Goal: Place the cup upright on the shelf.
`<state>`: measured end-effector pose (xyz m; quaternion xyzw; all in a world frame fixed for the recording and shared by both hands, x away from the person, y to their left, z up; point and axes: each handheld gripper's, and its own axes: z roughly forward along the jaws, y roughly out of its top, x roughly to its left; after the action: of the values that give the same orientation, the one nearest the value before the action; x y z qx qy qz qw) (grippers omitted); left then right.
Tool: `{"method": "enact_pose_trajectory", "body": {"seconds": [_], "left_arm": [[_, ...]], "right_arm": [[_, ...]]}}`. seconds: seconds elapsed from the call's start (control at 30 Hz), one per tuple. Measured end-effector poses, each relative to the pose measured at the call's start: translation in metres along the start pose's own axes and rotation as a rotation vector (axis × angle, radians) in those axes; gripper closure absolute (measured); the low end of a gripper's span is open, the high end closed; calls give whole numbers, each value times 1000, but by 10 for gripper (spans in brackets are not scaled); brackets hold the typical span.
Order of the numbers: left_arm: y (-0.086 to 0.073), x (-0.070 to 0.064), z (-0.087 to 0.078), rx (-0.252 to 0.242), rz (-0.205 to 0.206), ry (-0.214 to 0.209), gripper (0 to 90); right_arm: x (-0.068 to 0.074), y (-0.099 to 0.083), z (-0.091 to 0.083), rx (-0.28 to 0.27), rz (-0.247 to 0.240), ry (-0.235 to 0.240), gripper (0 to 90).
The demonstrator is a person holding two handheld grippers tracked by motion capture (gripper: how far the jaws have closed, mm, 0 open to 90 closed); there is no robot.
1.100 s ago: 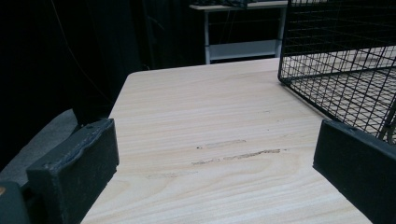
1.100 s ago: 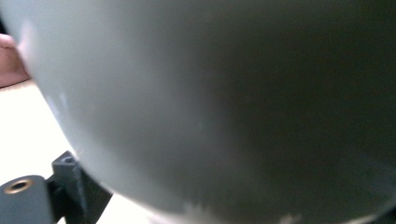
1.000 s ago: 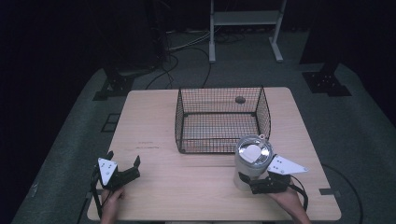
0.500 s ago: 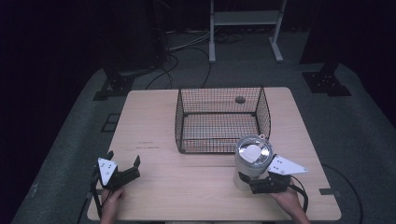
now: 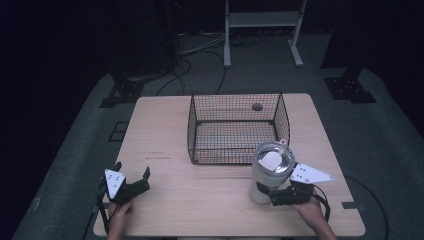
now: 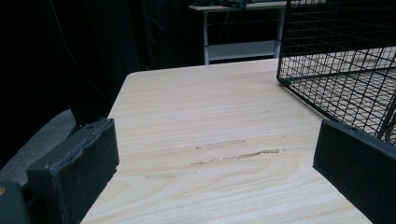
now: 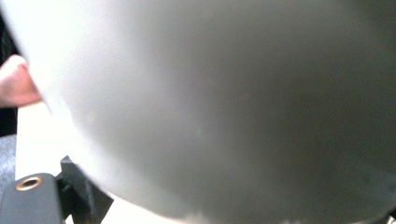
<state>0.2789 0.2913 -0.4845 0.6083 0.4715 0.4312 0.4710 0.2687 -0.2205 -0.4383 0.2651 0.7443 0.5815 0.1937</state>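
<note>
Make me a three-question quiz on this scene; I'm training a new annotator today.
1. True or false: the black wire basket stands on the light wooden table.
2. Which gripper grips the pale lidded cylindrical container: A left gripper, B right gripper?
3. Fill in: the left gripper's jaws stand ____.

Key: 1 true. 2 B. 3 open, with nothing between them.

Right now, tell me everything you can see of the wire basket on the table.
The wire basket is a black, open-topped rectangular cage of fine metal mesh, its walls flaring slightly outward. It sits upright on the wooden table, toward the far middle, with the tabletop visible through its floor. A small dark round thing shows near its far wall; whether inside or behind, I cannot tell. Neither claw touches it.
</note>
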Motion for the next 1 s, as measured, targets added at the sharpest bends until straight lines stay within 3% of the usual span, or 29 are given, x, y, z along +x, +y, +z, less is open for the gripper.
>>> {"method": "enact_pose_trajectory", "body": {"seconds": [0.1,0.33,0.43,0.67,1.0], "left_arm": [[0,0,0,0,-2,-2,0],[0,1,0,0,-4,-2,0],[0,1,0,0,-7,0,0],[0,0,0,-1,-10,-1,0],[0,1,0,-3,-11,-3,0]], "right_arm": [[-1,8,-1,-15,3,12,93],[-1,42,-3,-43,-43,31,93],[1,54,-4,-52,-59,17,93],[1,71,-3,-76,-38,22,93],[-11,100,13,-80,-18,26,93]]}}
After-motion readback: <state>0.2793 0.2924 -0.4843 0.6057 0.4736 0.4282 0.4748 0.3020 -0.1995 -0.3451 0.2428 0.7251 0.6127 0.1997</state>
